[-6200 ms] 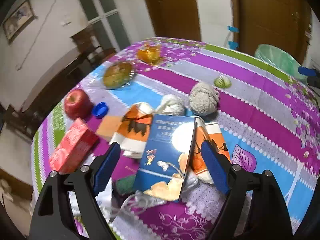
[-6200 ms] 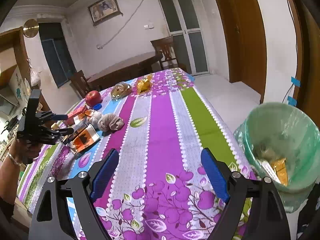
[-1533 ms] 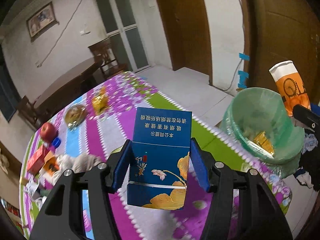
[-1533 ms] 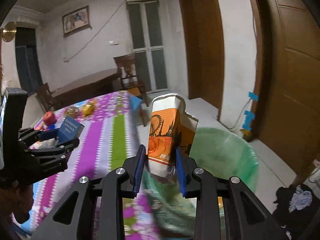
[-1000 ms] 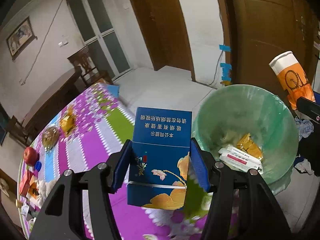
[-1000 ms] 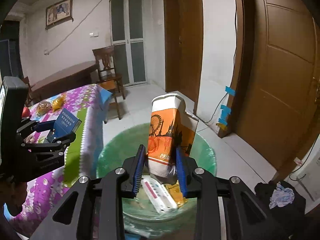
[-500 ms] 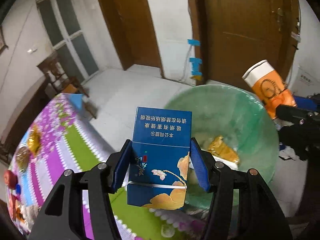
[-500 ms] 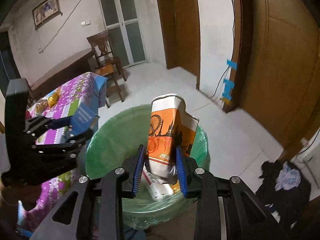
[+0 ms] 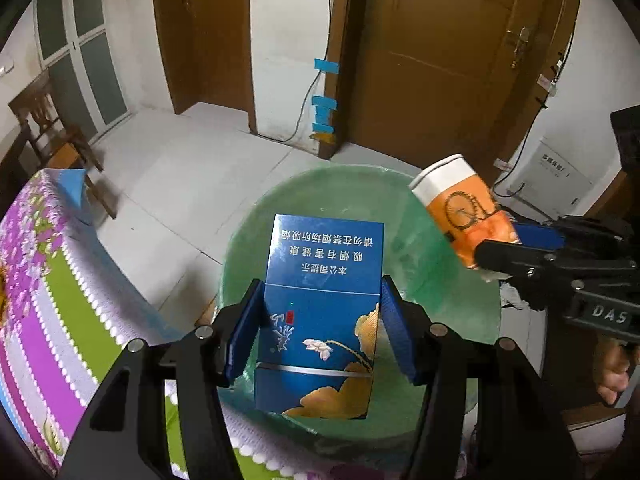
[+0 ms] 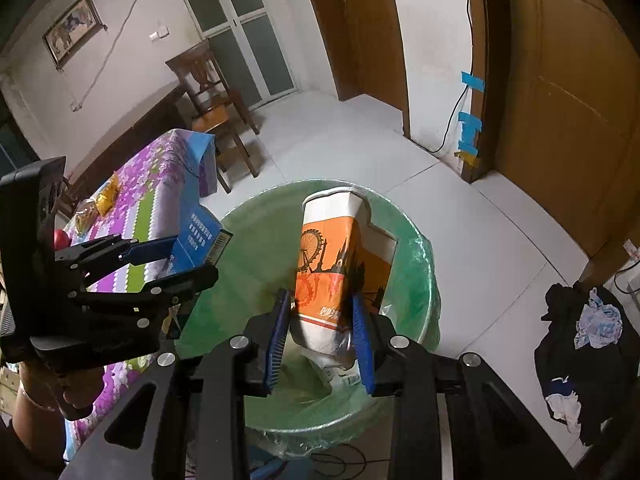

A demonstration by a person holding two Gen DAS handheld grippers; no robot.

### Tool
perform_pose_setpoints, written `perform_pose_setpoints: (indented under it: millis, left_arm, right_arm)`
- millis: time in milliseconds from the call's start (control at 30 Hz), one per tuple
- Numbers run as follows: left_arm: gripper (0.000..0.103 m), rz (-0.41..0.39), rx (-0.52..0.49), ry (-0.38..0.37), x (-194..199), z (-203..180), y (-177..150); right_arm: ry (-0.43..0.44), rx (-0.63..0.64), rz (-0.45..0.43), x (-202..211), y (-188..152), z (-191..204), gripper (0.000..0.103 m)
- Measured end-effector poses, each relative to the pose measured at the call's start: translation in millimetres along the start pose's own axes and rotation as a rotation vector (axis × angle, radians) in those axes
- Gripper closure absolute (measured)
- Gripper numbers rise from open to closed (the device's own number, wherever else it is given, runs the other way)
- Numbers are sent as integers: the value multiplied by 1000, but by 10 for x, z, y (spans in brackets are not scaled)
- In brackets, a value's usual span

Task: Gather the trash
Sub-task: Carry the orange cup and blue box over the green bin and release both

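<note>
- You have a crushed orange paper cup (image 10: pixel 338 268) clamped in your right claw (image 10: pixel 322 336), above the green-lined bin (image 10: pixel 416 264); it looks light, soft and already creased, so the pads pinching its lower body should be enough.
- Its long axis runs along the claw's fingers, white rim pointing away from you and over the bin's mouth.
- Your left claw (image 9: pixel 322 330) is clamped on a blue cigarette box (image 9: pixel 320 312), held by its two long sides; it looks stiff, light and glossy, so it may slip.
- The box stands lengthwise between the pads, lid end forward, over the near edge of the bin.
- The desk (image 9: pixel 48 320) with its striped cloth lies just beside the bin.
</note>
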State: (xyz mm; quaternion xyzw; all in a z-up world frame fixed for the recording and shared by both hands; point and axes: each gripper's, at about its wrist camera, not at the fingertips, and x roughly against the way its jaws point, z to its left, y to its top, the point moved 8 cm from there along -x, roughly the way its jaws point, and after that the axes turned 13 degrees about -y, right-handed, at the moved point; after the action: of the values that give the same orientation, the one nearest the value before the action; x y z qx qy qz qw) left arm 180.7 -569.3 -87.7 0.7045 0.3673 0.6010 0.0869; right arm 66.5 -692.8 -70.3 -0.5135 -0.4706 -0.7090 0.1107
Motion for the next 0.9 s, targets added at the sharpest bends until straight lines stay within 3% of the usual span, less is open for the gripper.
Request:
perform_pose_setpoints:
  millis: [67, 133, 633, 767, 900]
  left_arm:
    - [30, 22, 9, 23, -56, 63, -6]
    - [30, 16, 12, 57, -35, 106, -19]
    - [30, -5, -12, 140, 107, 84, -193]
    - [28, -26, 1, 172, 184, 135, -238]
    - [26, -63, 39, 196, 330, 224, -346]
  right_arm:
    - [-4, 4, 10, -62, 30, -6, 66]
    - [-11, -6, 32, -132, 30, -22, 61]
    - [-27, 7, 37, -202, -121, 28, 61]
    - [-31, 11, 12, -169, -141, 86, 61]
    - [-52, 15, -77, -28, -127, 185, 61]
